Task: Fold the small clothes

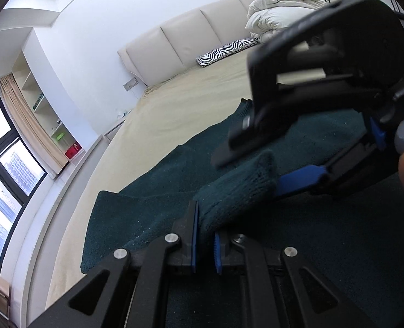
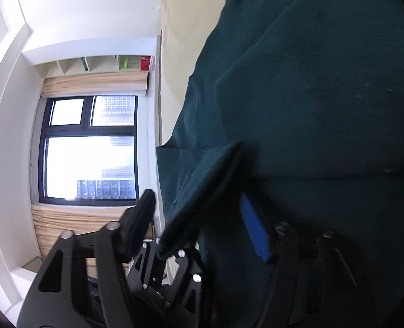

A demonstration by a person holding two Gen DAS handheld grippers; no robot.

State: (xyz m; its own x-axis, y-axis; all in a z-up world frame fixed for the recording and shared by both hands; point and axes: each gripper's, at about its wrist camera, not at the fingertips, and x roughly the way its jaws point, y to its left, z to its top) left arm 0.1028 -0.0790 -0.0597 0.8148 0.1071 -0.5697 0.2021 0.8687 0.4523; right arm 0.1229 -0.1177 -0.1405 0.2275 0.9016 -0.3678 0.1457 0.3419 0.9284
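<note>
No brand, label or writing can be read anywhere in either view; the small items on the shelves (image 1: 41,101) by the window (image 2: 89,147) are too small and warped to identify beyond a green shape and a red box (image 1: 72,149).

The dark green knitted sweater (image 1: 152,188) lies spread on the beige bed (image 1: 174,101), its far end reaching toward the padded headboard (image 1: 174,43). One cuff or hem end of it (image 1: 234,188) is lifted off the rest and runs between the two grippers. The left gripper (image 1: 206,248) has its blue-padded fingers (image 1: 193,243) closed on the near end of that raised piece. The right gripper (image 1: 259,161) comes in from the right of the left wrist view; its black finger lies above the raised fold and its blue-padded finger below, with a gap between them, so the jaws stand apart around the cloth without pinching it. The right wrist view shows the same: the right gripper (image 2: 202,218) is spread wide, one finger out over the window side, the blue pad against the sweater (image 2: 311,82), the fold between.

A blurred fingertip shows at the right edge of the left wrist view. A rolled white duvet (image 1: 278,8) and a zebra-striped pillow (image 1: 226,50) sit by the headboard. The sweater's full outline is cut off by both frames, and much of it is dim
</note>
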